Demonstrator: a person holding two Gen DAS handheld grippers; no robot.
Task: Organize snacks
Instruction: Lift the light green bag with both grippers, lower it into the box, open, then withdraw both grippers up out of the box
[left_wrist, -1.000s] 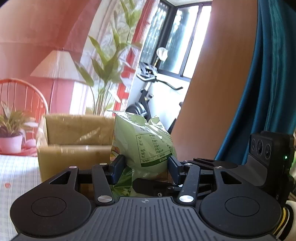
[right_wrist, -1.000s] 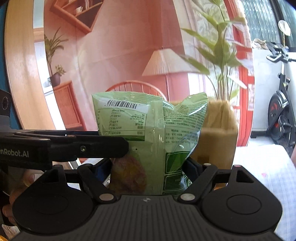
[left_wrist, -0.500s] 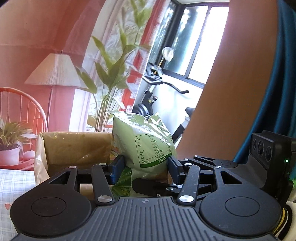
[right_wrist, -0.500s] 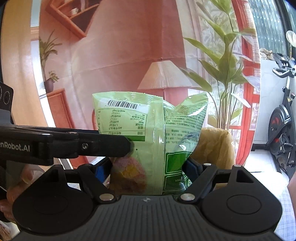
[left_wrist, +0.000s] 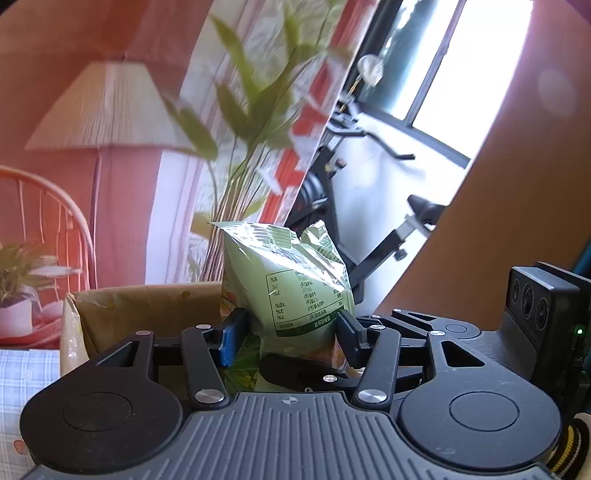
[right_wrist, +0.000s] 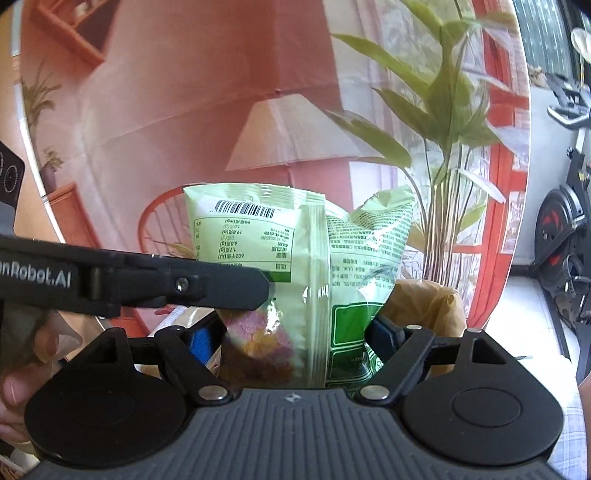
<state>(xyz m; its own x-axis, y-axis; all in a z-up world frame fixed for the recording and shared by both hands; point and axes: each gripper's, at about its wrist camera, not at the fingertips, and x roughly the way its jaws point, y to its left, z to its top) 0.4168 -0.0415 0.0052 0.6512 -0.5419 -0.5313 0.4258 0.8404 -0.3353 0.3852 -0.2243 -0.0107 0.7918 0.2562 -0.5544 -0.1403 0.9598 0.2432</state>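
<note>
The green snack bag (left_wrist: 291, 295) stands upright in the air, pinched from both sides: the left gripper (left_wrist: 290, 338) grasps its lower part, and the right gripper (right_wrist: 295, 338) clamps its base too. The open cardboard box (left_wrist: 147, 306) sits just behind.
</note>
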